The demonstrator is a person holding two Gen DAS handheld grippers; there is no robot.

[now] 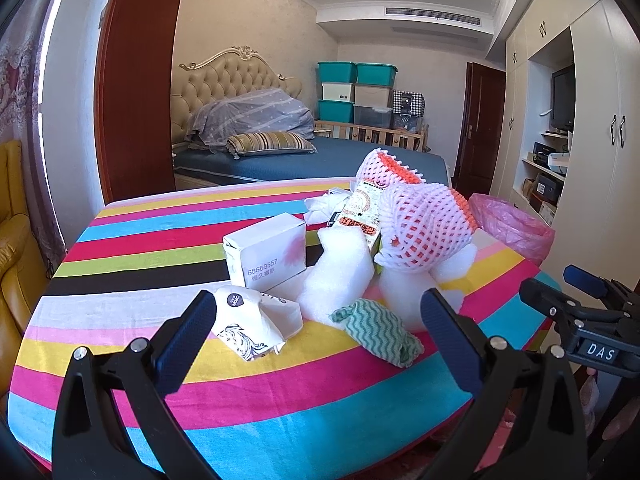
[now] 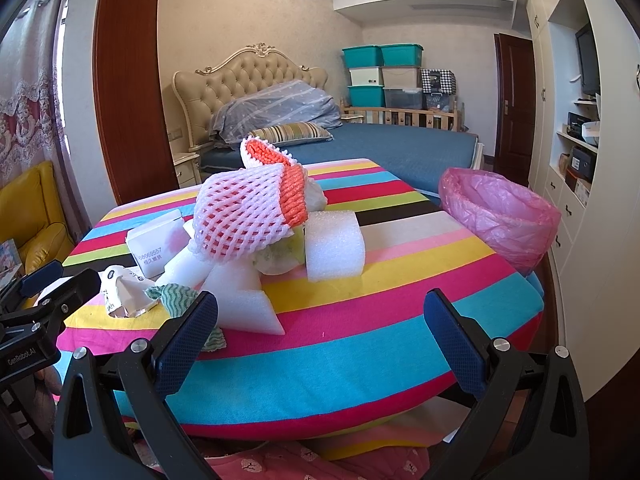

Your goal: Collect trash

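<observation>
A pile of trash lies on the striped tablecloth: a white carton, a crumpled paper pack, a green wavy cloth, white foam pieces, pink foam fruit nets and a printed box. My left gripper is open and empty, just in front of the paper pack and cloth. My right gripper is open and empty above the table's near edge, in front of a foam wedge; the pink net and a foam block lie beyond. A pink-lined bin stands at the table's right.
A bed with a padded headboard is behind the table. Stacked storage bins stand in the far corner. White cabinets line the right wall. A yellow sofa is at the left.
</observation>
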